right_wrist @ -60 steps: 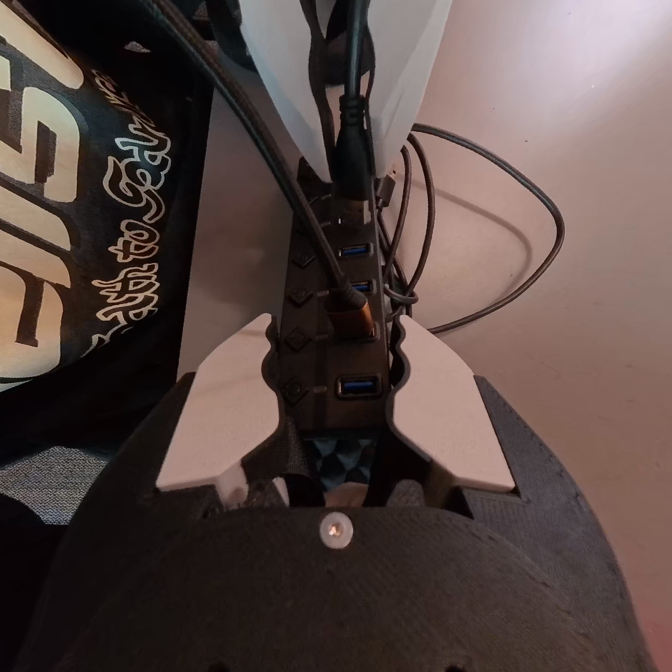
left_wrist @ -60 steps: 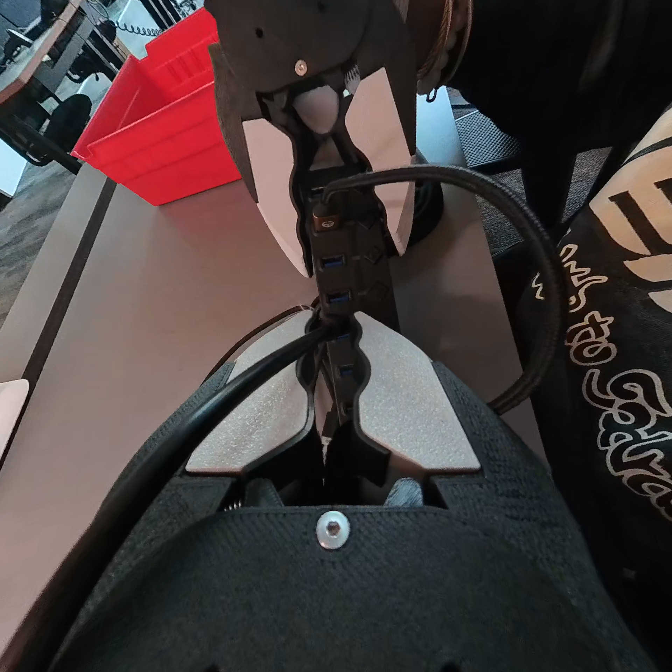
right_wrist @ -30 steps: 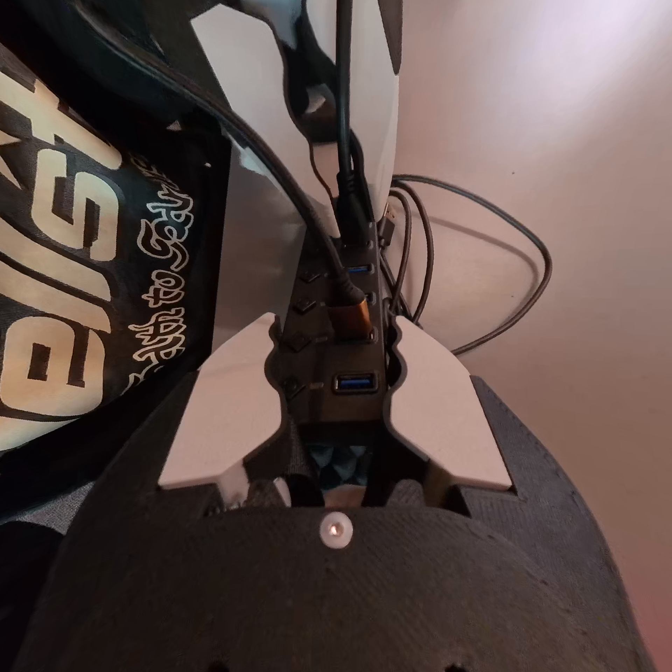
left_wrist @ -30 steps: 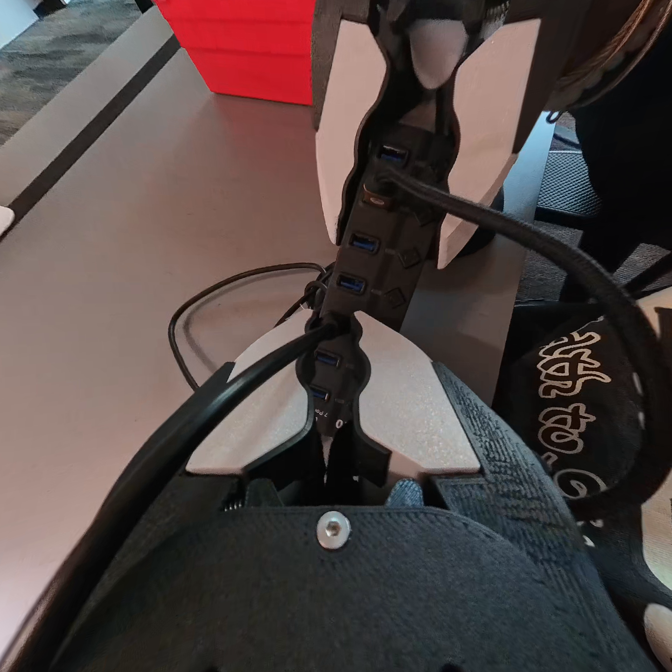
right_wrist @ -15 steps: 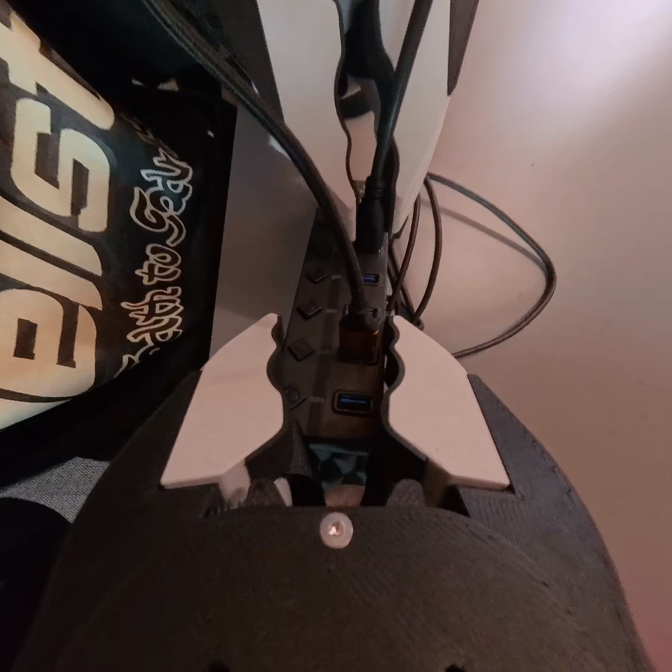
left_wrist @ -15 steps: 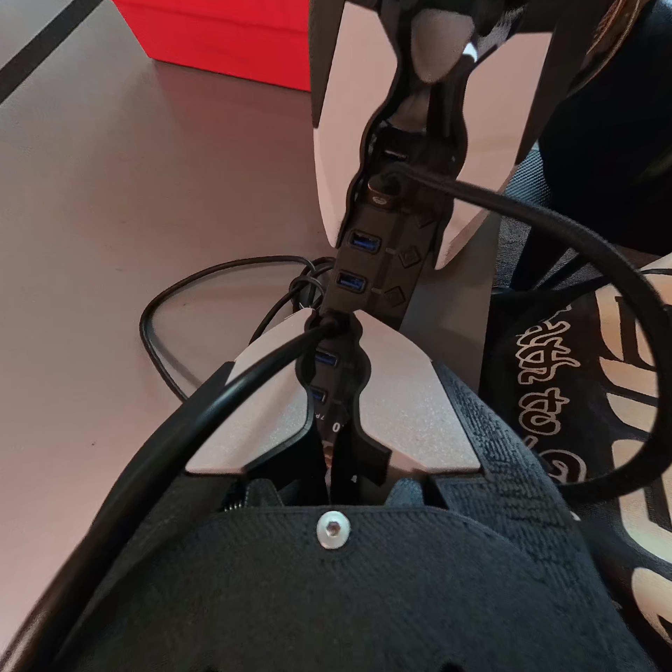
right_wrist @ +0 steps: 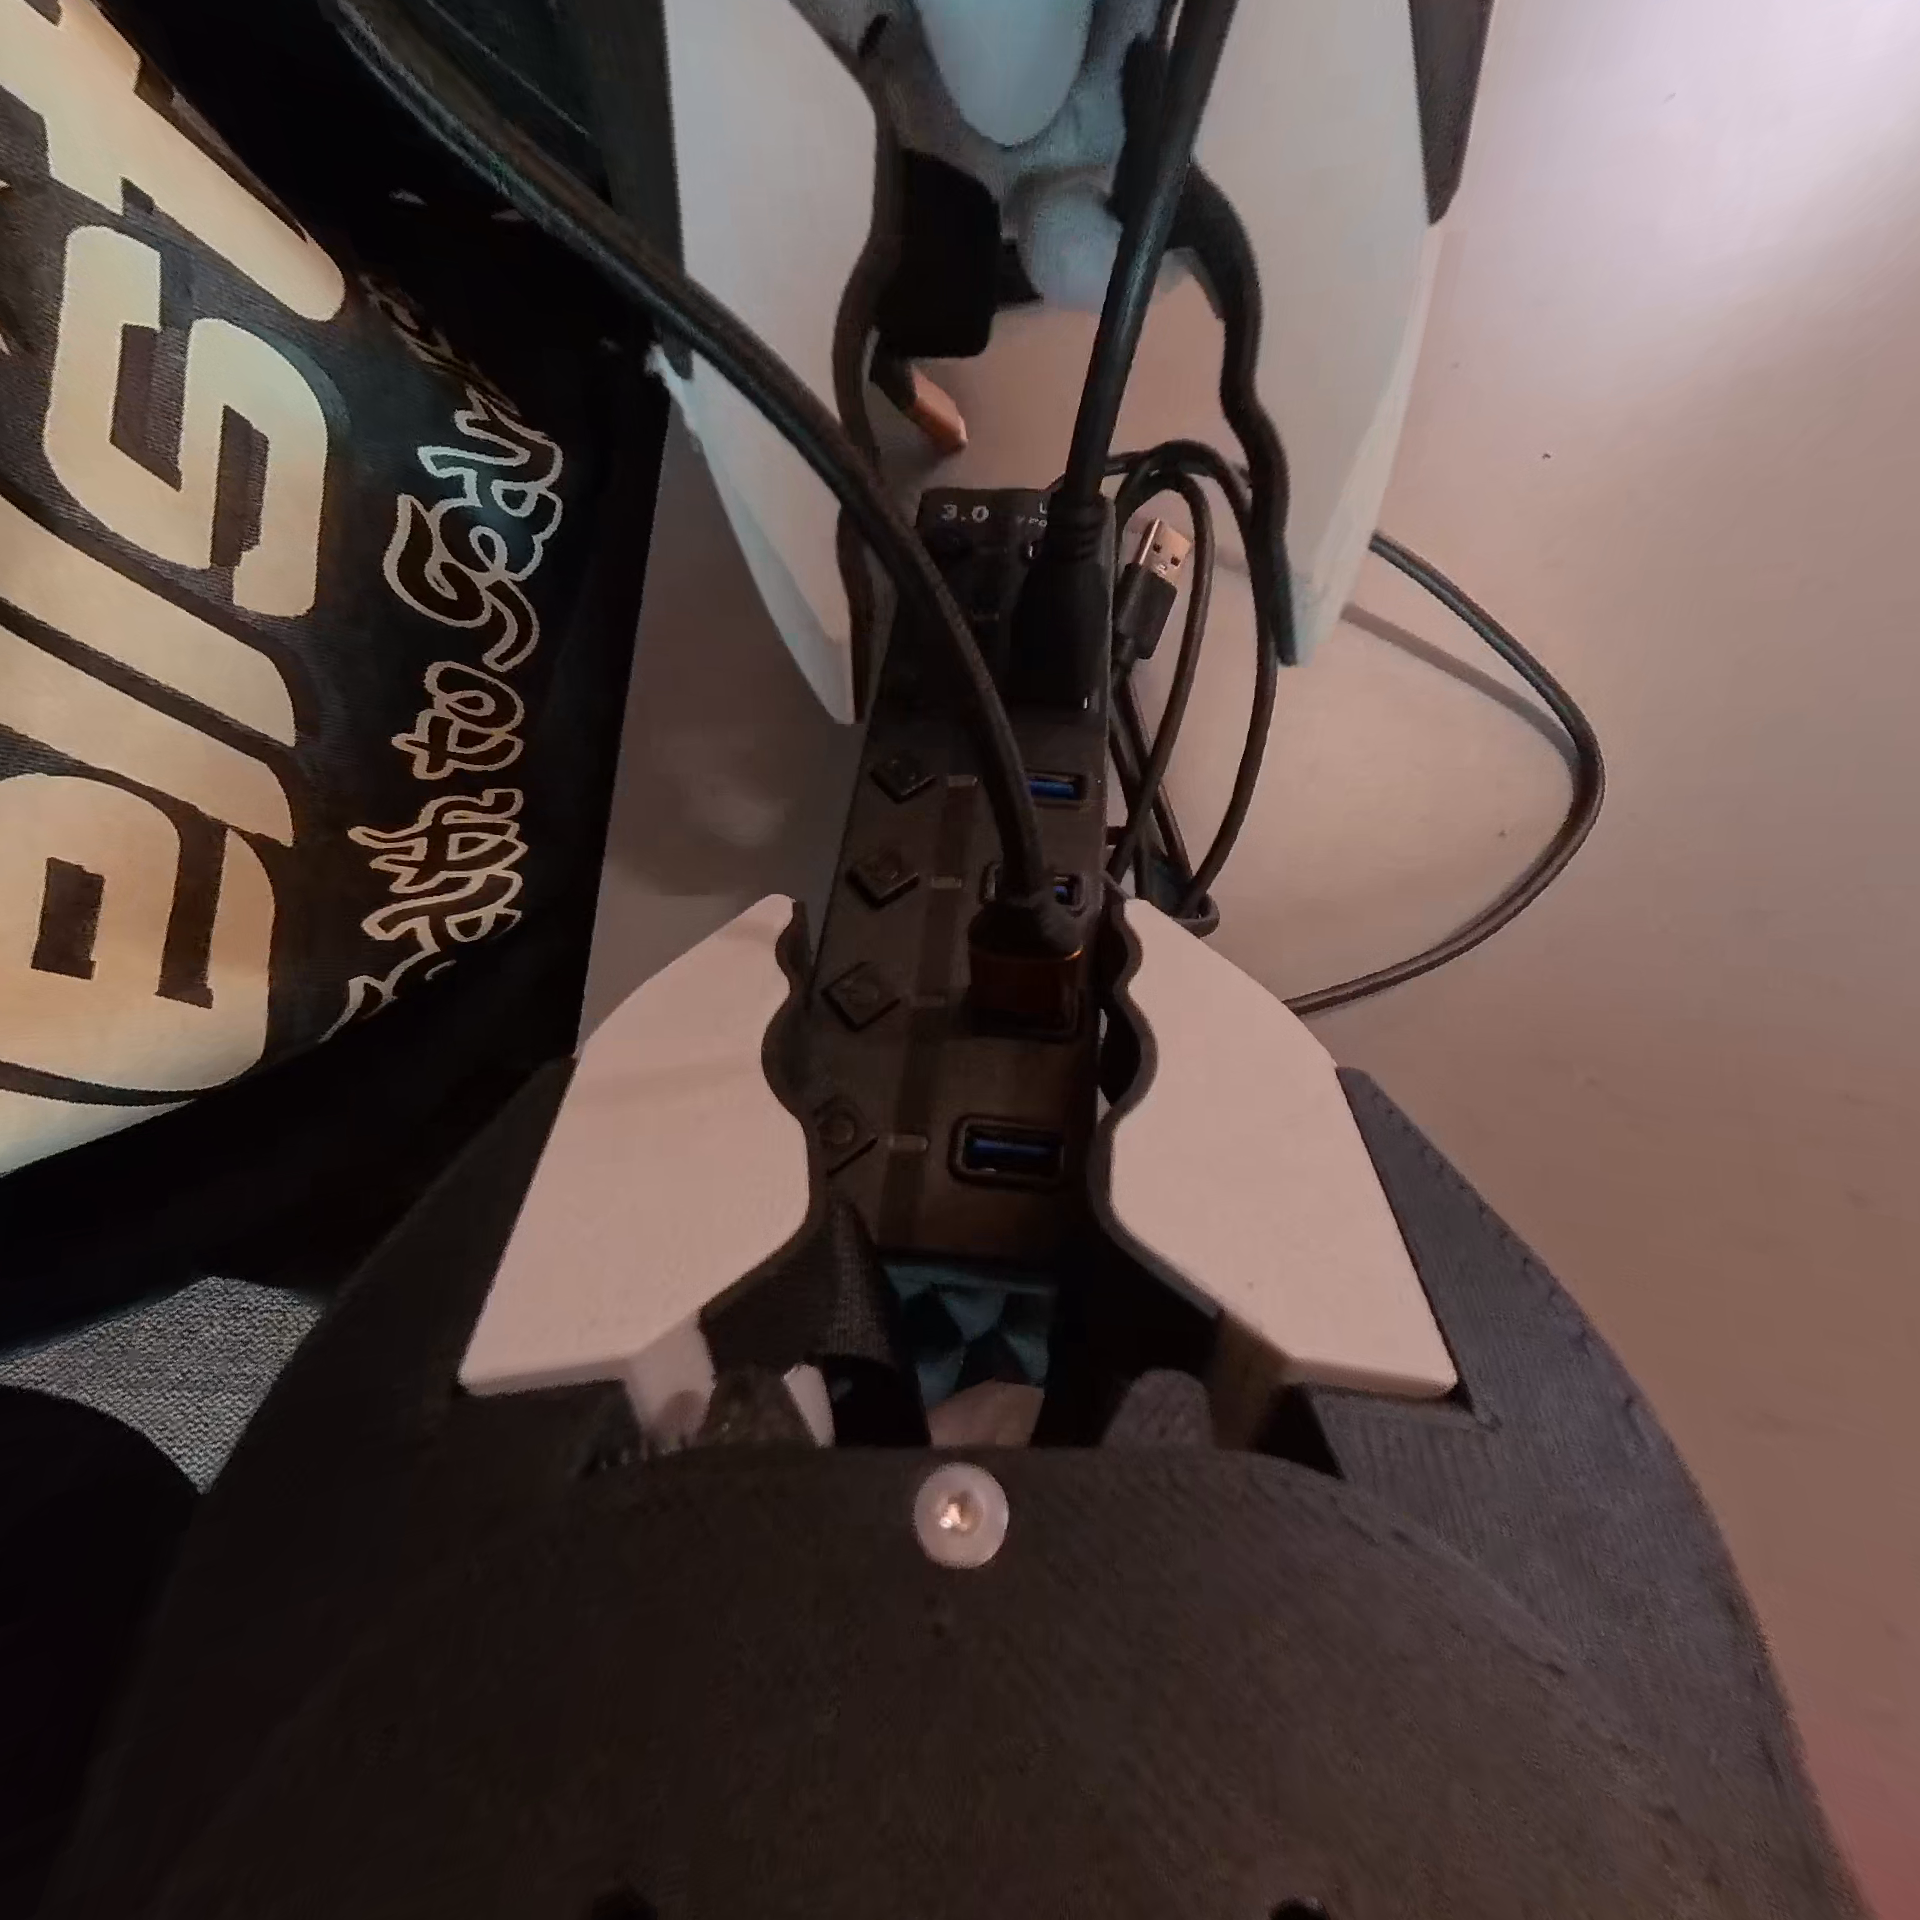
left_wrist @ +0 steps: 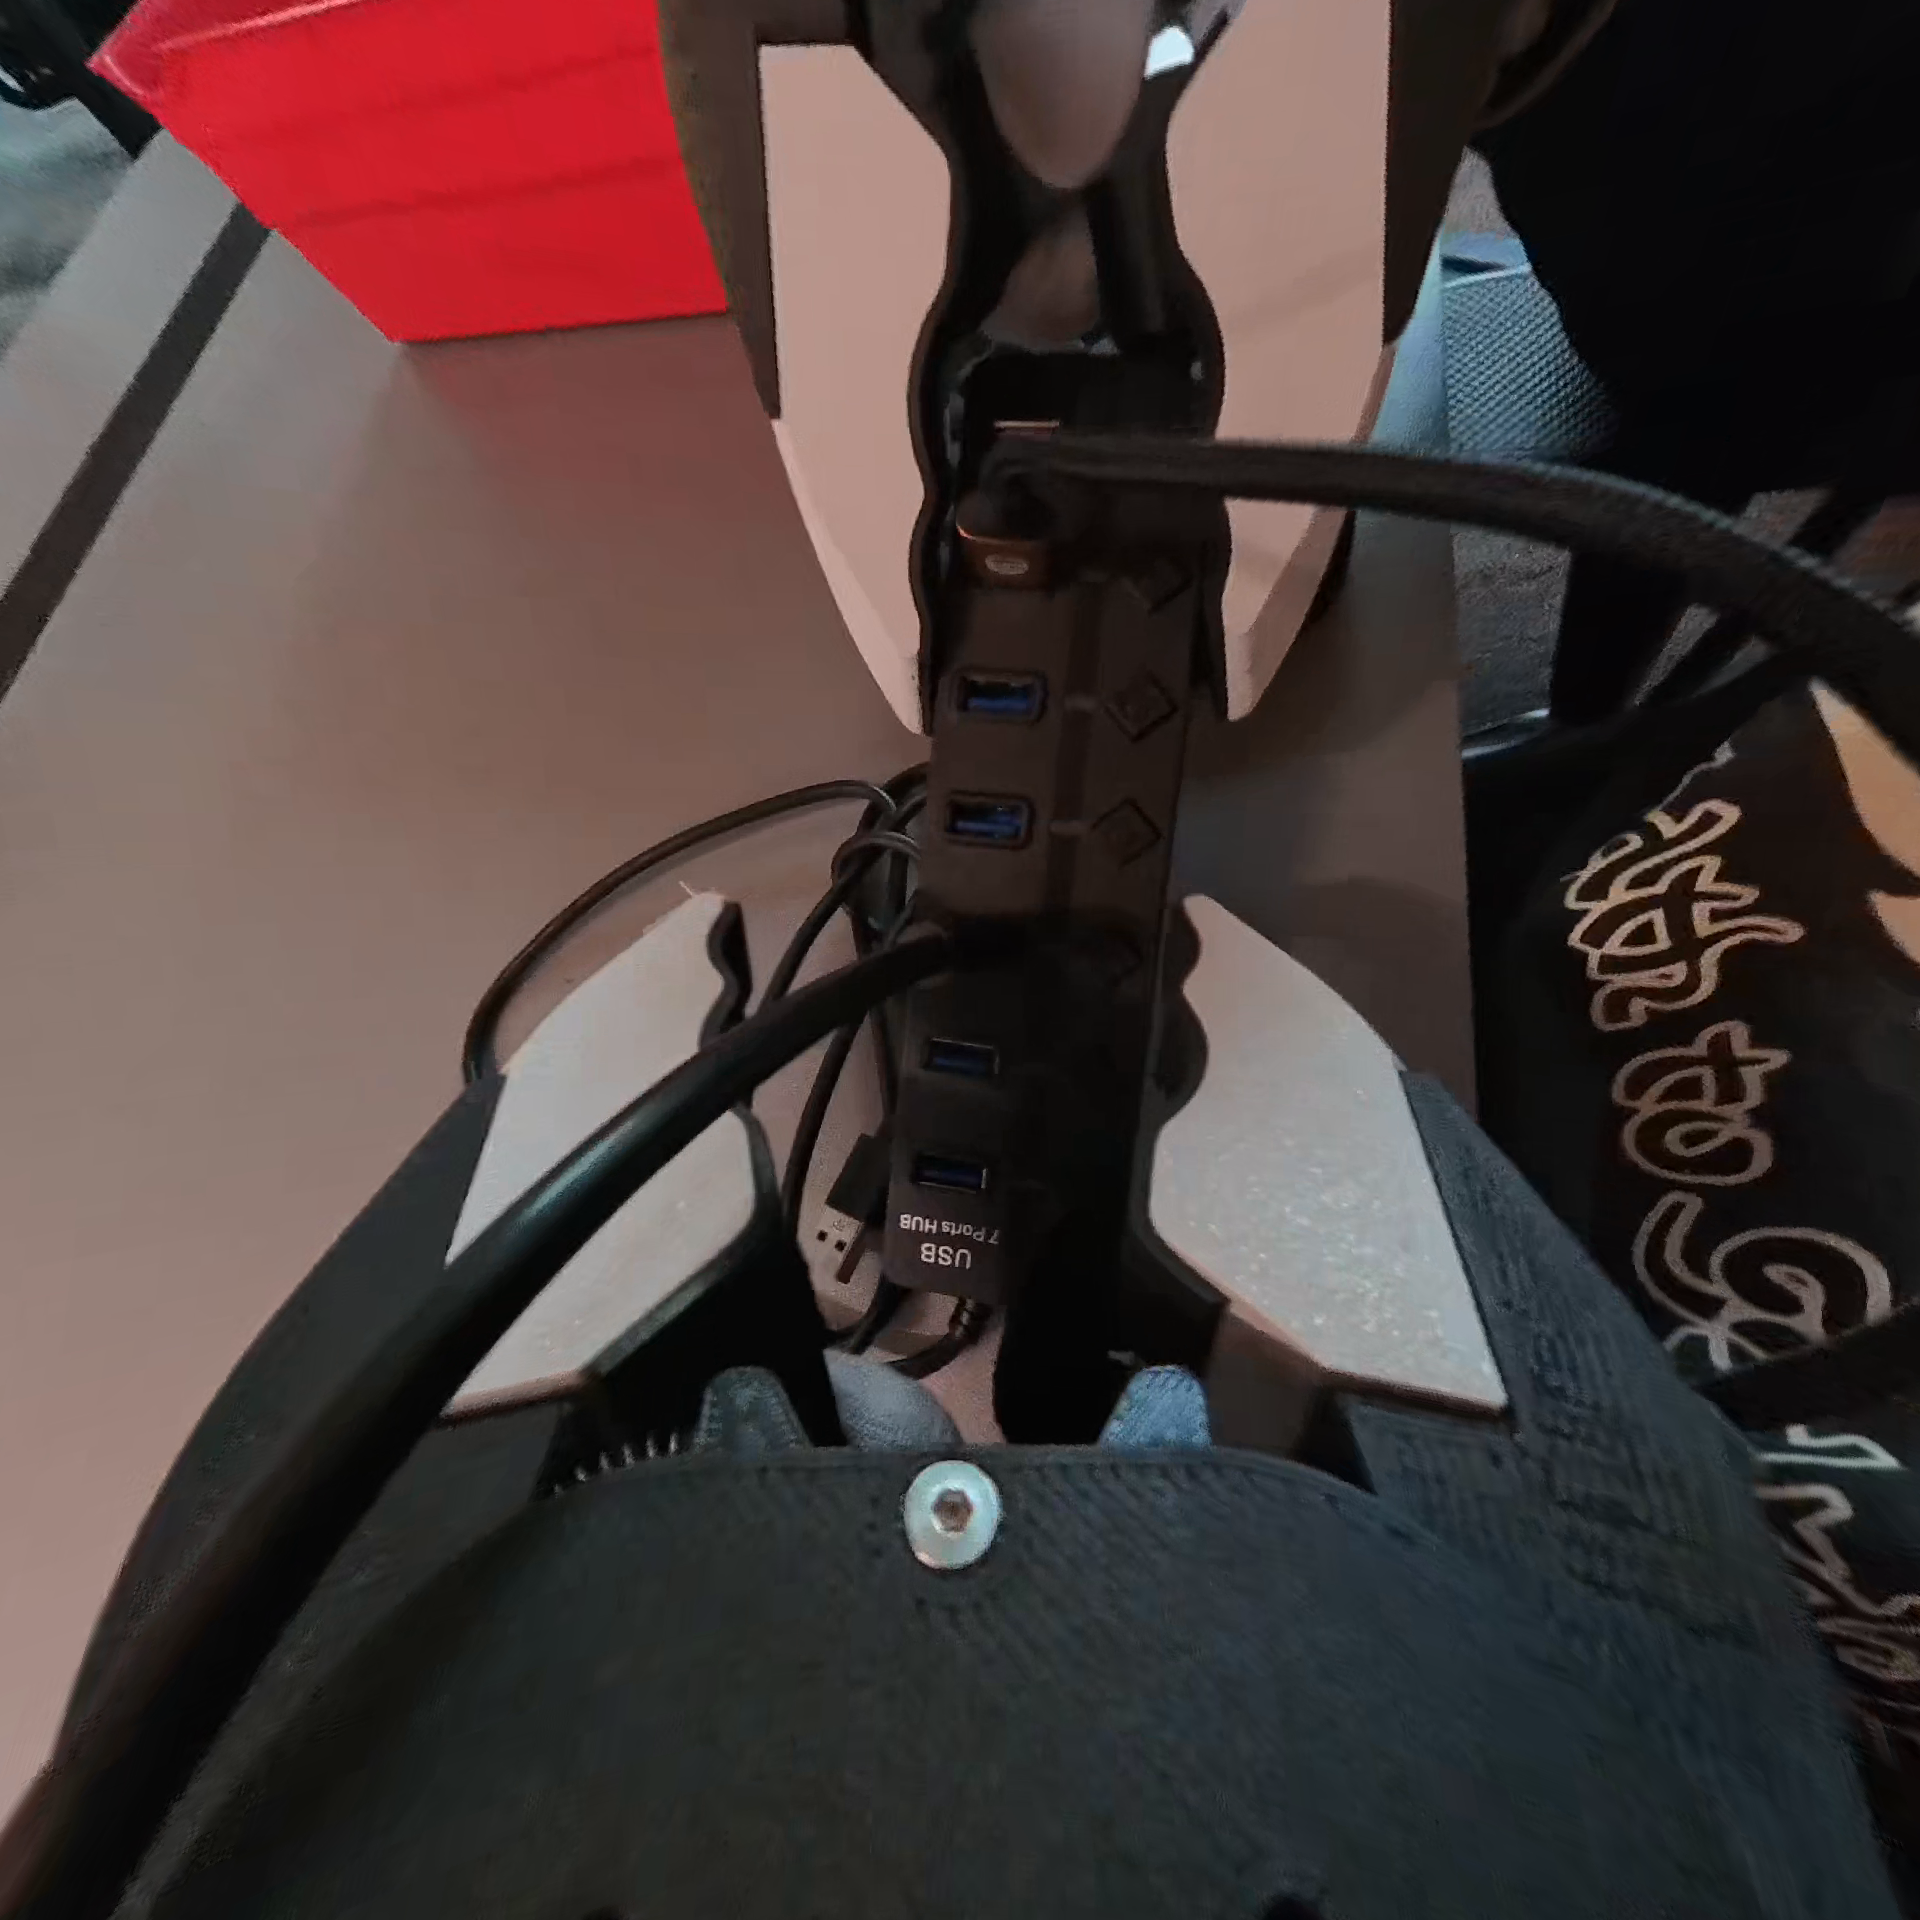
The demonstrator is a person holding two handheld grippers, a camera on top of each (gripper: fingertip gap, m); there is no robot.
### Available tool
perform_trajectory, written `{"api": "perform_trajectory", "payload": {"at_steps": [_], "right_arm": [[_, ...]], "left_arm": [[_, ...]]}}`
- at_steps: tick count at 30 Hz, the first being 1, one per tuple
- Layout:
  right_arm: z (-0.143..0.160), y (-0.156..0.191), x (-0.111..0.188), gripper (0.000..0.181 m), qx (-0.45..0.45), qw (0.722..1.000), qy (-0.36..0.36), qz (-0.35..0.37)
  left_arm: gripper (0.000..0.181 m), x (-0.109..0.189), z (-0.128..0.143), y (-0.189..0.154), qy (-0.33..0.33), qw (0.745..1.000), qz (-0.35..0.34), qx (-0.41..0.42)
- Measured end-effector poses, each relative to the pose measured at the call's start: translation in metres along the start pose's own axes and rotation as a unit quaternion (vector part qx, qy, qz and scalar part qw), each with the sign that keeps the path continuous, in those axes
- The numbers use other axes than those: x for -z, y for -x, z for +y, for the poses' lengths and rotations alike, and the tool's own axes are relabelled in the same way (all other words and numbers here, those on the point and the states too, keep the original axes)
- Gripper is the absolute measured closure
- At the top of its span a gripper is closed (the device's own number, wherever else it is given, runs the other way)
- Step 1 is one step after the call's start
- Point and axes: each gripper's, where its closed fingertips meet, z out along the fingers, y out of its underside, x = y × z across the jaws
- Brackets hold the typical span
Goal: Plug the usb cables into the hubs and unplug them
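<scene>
A black multi-port USB hub [left_wrist: 1081, 769] is held above the table, also in the right wrist view [right_wrist: 935, 1091]. My right gripper [right_wrist: 956, 914] is shut on the hub's far end and shows in the left wrist view [left_wrist: 1070, 712]. My left gripper [left_wrist: 956, 914] is open, its fingers on either side of the hub and apart from it; it shows in the right wrist view [right_wrist: 1070, 681]. A smooth black cable [left_wrist: 623, 1132] is plugged into the hub with its plug [right_wrist: 1060, 613] between the left fingers. A braided cable [left_wrist: 1455, 488] with a bronze plug [right_wrist: 1023, 966] sits in another port.
The grey table [left_wrist: 312, 727] carries a red bin [left_wrist: 436, 177] at the back left. The hub's thin black lead [right_wrist: 1538, 831] lies coiled under it with a loose USB plug [right_wrist: 1153, 566]. A person's black printed shirt [left_wrist: 1714, 1039] is at the table's edge. The grippers' ends are close to 4 cm from one another.
My left gripper was shut on the black cable's plug at the hub and has now opened, letting go. The plug stays in the hub. The right gripper still holds the hub.
</scene>
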Motion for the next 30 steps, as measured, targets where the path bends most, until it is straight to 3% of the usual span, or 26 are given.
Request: {"api": "perform_trajectory", "payload": {"at_steps": [3,6,9,10,11,16,20,25,30], "right_arm": [[-0.001,0.000,0.002,0.127,0.006,1.000,-0.002,0.004],[-0.007,0.000,0.006,0.127,0.017,1.000,-0.013,0.014],[-0.016,0.002,0.008,0.127,0.033,0.999,-0.028,0.025],[-0.018,0.003,0.008,0.127,0.038,0.998,-0.029,0.027],[-0.019,0.004,0.008,0.127,0.041,0.998,-0.026,0.028],[-0.032,-0.002,0.015,0.127,0.069,0.994,-0.049,0.073],[-0.078,-0.017,0.053,0.137,0.083,0.962,-0.191,0.176],[-0.108,-0.030,0.099,0.113,0.055,0.902,-0.337,0.263],[-0.108,-0.048,0.085,0.096,-0.027,0.893,-0.367,0.258]], "left_arm": [[0.100,-0.001,0.003,0.000,0.006,1.000,0.008,-0.021],[0.097,-0.004,0.008,-0.013,0.015,0.998,0.060,-0.029],[0.087,-0.021,0.036,-0.024,0.090,0.991,0.082,-0.051],[0.095,-0.026,0.029,-0.027,0.062,0.994,0.085,-0.042],[0.116,-0.028,0.025,-0.021,0.050,0.996,0.063,-0.047],[0.118,-0.021,0.018,-0.009,0.027,0.998,0.018,-0.061],[0.118,-0.008,0.001,0.005,-0.046,0.998,-0.024,-0.027],[0.118,0.018,-0.022,0.033,-0.144,0.984,-0.108,0.016],[0.119,0.044,-0.024,0.060,-0.202,0.960,-0.178,0.075]]}}
